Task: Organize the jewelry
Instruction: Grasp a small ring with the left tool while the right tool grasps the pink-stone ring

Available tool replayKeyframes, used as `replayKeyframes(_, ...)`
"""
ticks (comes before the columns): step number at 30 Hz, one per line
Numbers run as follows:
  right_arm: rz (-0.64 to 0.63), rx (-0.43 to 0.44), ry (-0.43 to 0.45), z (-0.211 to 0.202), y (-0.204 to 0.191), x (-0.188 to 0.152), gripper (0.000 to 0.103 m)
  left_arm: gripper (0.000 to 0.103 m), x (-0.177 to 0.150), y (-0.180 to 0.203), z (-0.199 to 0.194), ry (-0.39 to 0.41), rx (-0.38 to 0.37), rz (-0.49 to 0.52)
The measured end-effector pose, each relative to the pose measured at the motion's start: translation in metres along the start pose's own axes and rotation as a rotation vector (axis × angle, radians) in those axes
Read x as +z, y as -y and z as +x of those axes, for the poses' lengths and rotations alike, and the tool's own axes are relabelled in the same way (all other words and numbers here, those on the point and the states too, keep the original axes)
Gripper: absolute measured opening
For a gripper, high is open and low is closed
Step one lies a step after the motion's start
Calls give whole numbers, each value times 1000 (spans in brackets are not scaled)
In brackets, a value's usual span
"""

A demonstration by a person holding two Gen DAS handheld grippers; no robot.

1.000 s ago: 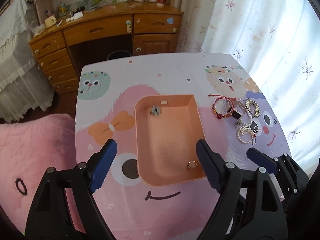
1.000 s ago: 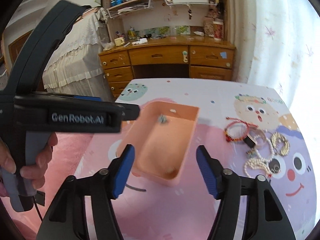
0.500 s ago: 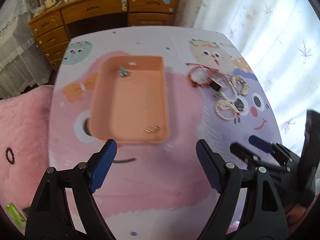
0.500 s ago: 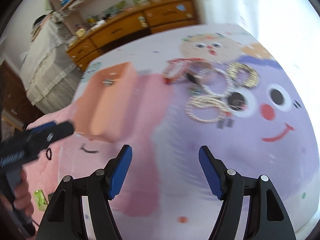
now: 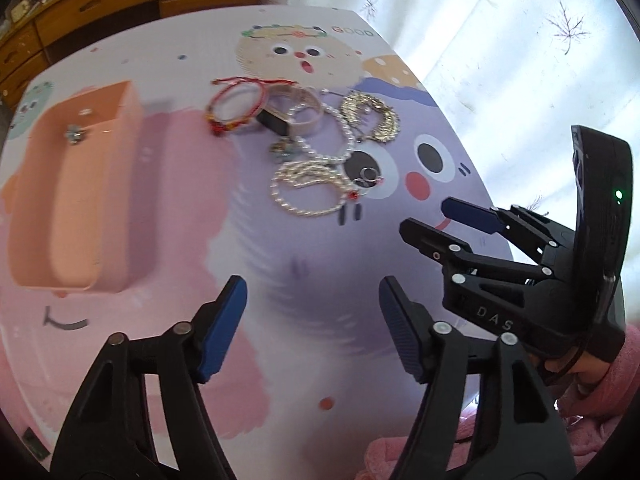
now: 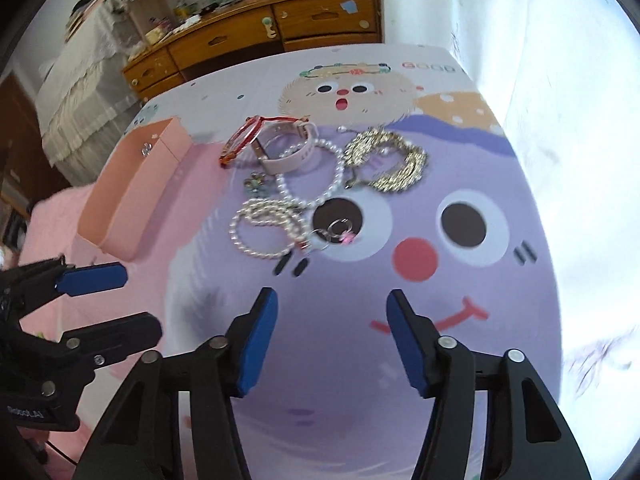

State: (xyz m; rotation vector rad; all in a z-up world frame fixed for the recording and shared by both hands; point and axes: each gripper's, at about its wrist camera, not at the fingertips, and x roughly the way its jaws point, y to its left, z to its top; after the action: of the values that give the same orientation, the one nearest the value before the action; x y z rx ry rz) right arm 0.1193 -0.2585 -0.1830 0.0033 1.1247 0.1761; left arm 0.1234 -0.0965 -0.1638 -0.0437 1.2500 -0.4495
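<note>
A heap of jewelry lies on the cartoon-print table (image 5: 288, 364): a red string bracelet (image 5: 236, 106), a pink watch (image 5: 296, 114), a gold chain (image 5: 372, 116), a pearl bracelet (image 5: 308, 196) and a small charm ring (image 5: 368, 178). Left of it stands the peach tray (image 5: 76, 200) with a small earring (image 5: 74, 135) inside. My left gripper (image 5: 310, 292) hovers short of the heap, jaws closing with nothing between them. My right gripper (image 6: 331, 300) hangs just before the charm ring (image 6: 338, 232) and pearl bracelet (image 6: 260, 232), jaws also closing on nothing.
A wooden desk with drawers (image 6: 256, 36) stands beyond the table's far edge. White curtains (image 5: 500, 40) hang along the right side. A pink cushion (image 6: 48, 220) lies left of the table. Each gripper shows beside the other, the right gripper (image 5: 432, 218) and the left gripper (image 6: 136, 300).
Both grippers have swung from over the tray rightward to the jewelry heap and come lower. Both pairs of jaws stand narrower than before.
</note>
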Motion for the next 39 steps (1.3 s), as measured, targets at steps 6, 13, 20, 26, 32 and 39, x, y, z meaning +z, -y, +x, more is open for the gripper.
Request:
replayKeyframes(6, -161, 35, 98, 8, 6, 6, 32, 41, 18, 15, 40, -31, -35, -28)
replayKeyframes(13, -243, 37, 118, 29, 9, 8, 23, 23, 33, 25, 71, -25, -42, -75)
replayKeyframes(20, -265, 81, 107, 40, 14, 8, 22, 23, 39, 22, 81, -12, -50, -121)
replayKeyframes(26, -315, 102, 107, 45, 6, 9, 22, 23, 45, 24, 83, 19, -31, -138)
replayKeyframes(32, -309, 94, 115, 52, 6, 13, 22, 23, 50, 25, 85, 40, -9, -111)
replayKeyframes(39, -318, 91, 127, 56, 8, 14, 22, 23, 54, 28, 90, 60, 6, -40)
